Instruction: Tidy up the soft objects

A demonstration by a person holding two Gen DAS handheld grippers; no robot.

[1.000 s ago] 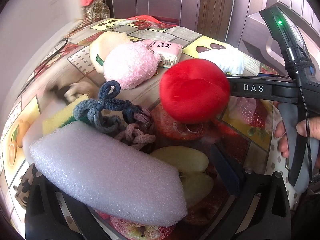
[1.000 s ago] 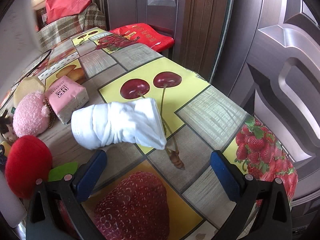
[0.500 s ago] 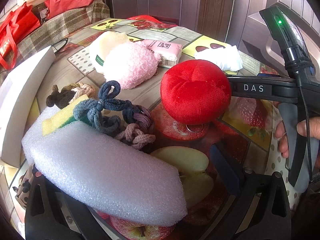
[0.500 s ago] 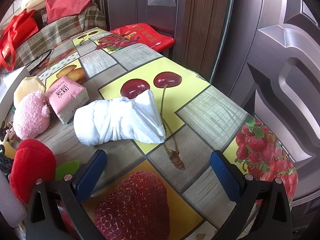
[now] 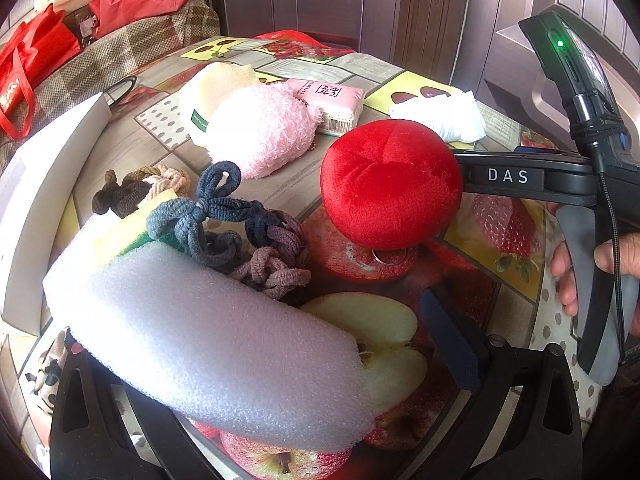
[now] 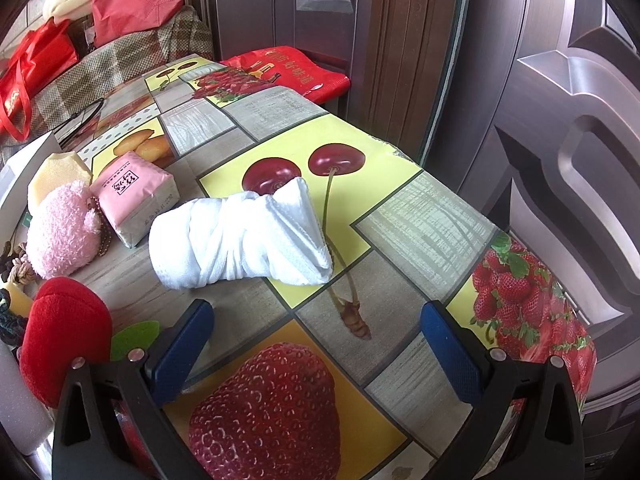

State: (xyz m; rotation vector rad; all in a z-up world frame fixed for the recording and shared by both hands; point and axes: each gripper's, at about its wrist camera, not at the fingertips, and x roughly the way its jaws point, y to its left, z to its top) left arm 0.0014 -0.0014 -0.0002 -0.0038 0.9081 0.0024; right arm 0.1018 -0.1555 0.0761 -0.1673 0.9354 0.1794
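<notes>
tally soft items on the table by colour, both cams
White: 2, foam block, rolled towel
Pink: 2, fluffy plush, tissue pack
Red: 1, plush ball
Cream: 1, sponge
Yellow-green: 1, sponge
Hair-tie bundles: 2, blue-mauve, brown-beige
Total: 9

L gripper (image 5: 256,360) finger hidden by foam (image 5: 216,344)

Both grippers have black plastic frames with triangular cut-outs, silver screws and blue finger pads (image 6: 450,354). Beside the red plush ball (image 5: 390,184), the right gripper (image 5: 516,176) shows white "DAS" lettering, a green light, black cable, grey handle and bare-skinned fingers (image 5: 566,276).
</notes>
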